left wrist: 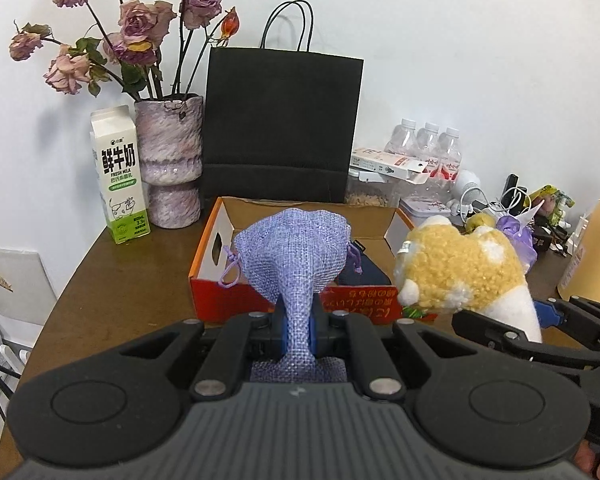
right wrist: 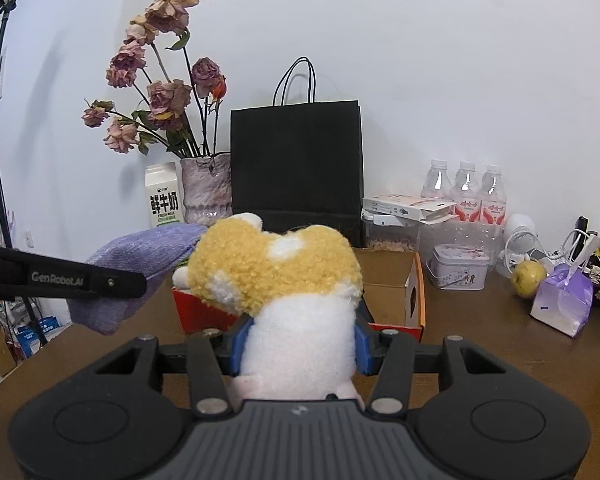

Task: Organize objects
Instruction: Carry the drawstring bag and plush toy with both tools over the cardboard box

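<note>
- Cardboard milk carton [left wrist: 118, 176], white and green, stands at the far left of the brown wooden table [left wrist: 112, 276]; beside it a mottled pink ceramic vase [left wrist: 171, 164] of dried roses, then a black paper carrier bag [left wrist: 282, 124] against the wall.
- Left gripper [left wrist: 298, 330]: clenched tight on the pinched neck of a lilac woven drawstring pouch [left wrist: 292, 248]. The pouch is held clear of the table, in front of the orange open-topped cardboard box [left wrist: 210, 248].
- Centre: the box sits below the bag, with dark items already lying inside.
- Right gripper [right wrist: 300, 346]: jaws part-closed, grasping the white body of a yellow-and-white fleecy plush toy [right wrist: 278, 268], which is held just before the box's near wall.
- Far right: clear water bottles [right wrist: 466, 192], a patterned tin [right wrist: 458, 266], a yellowish apple [right wrist: 528, 278] and a purple gift packet [right wrist: 562, 300] remain on the table, well apart from the box.
- Assessment: the step in hand appears to be carrying both soft items to the box.
- Next move likely calls for bringing each gripper over the box opening, lowering, then releasing in turn, so the two loads do not foul one another.
</note>
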A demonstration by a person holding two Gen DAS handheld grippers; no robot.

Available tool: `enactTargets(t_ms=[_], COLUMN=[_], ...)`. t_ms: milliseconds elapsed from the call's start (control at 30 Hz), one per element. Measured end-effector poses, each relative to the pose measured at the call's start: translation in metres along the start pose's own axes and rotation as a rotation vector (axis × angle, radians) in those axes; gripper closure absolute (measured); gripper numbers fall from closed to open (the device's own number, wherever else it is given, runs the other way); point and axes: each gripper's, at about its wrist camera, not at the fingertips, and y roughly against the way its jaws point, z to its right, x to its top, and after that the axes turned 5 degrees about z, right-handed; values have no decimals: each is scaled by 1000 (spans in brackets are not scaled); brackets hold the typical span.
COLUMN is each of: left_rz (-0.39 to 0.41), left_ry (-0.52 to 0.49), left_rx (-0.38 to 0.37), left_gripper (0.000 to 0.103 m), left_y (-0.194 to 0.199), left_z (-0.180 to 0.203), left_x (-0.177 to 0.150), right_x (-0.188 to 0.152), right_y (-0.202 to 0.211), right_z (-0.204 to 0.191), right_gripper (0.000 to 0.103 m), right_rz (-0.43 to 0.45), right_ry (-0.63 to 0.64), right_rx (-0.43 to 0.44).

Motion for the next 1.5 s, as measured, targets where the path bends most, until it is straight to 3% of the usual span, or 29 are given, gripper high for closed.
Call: enactTargets(t_ms=[1500], left_rz=[-73], left_ry=[34], left_rx=[81], left_gripper=[93], left_y=[-166], left_z=[-14], left_x=[66], right_x=[51], right_y=[-179], right_z=[11], right_gripper=[55], right_rz=[-152], right_ry=[36], right_rx=[-35])
